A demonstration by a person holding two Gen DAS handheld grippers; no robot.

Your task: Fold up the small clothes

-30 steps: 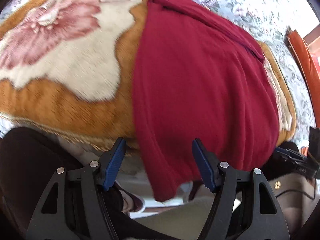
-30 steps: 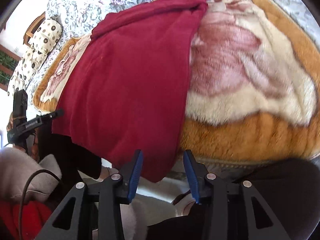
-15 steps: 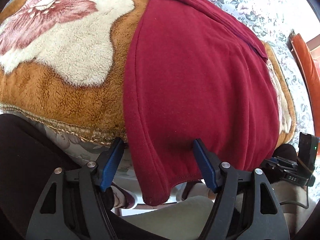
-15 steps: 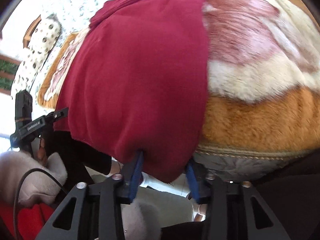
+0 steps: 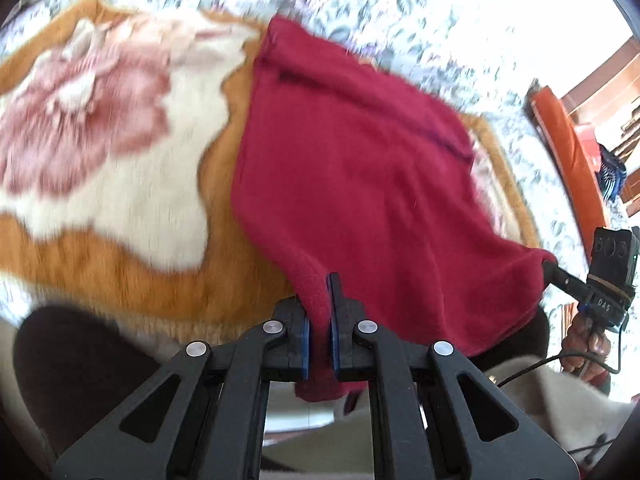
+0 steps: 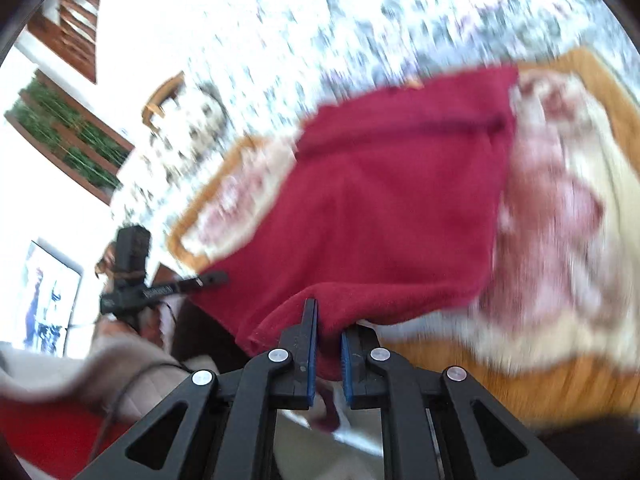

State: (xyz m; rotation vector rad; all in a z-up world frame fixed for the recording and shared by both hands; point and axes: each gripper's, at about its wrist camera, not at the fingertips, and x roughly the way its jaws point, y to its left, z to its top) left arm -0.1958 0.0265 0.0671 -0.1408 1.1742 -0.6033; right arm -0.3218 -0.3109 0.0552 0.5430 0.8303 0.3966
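Left gripper (image 5: 319, 332) clamped on red garment (image 5: 360, 184) hem, right gripper (image 6: 329, 354) likewise, window only rightward

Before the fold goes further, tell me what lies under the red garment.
Under the red garment lies the orange floral blanket, spread on a flowered bedsheet. The blanket's pattern beneath the cloth is covered. Left gripper and right gripper each pinch the near hem.

Matt fleecy garment (image 5: 360, 184), plush blanket (image 5: 120, 208)
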